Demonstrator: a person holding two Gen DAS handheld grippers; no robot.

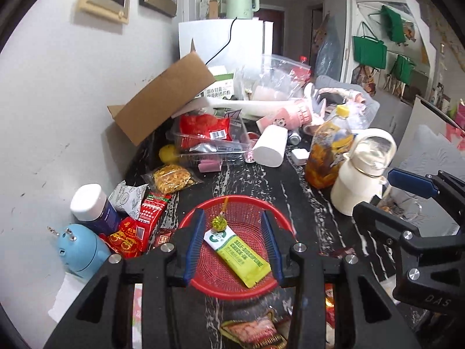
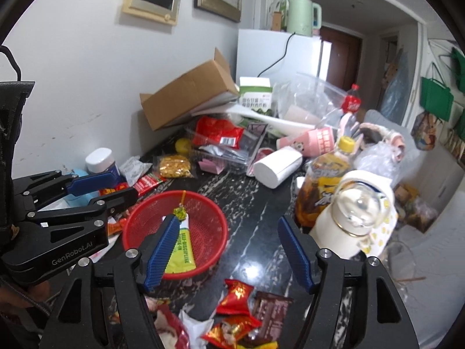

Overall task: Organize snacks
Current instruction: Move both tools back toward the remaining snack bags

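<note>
While both tongs, left (image 1: 235,247) and right (image 2: 229,250), hang open and empty, the red basket (image 2: 203,212) holds only a green-yellow sachet (image 1: 238,253); wrapped snacks (image 2: 237,293) remain scattered on the worktop (image 2: 255,203).

the dark marble counter (image 2: 255,218) lies bare between my red basket (image 2: 215,218) and the cream kettle (image 2: 348,226), a lane running back to the toilet roll (image 2: 276,168). snack packets (image 2: 238,296) crowd the near edge; the orange drink bottle (image 2: 322,180) and cardboard box (image 2: 186,93) wall off right and rear.
</note>
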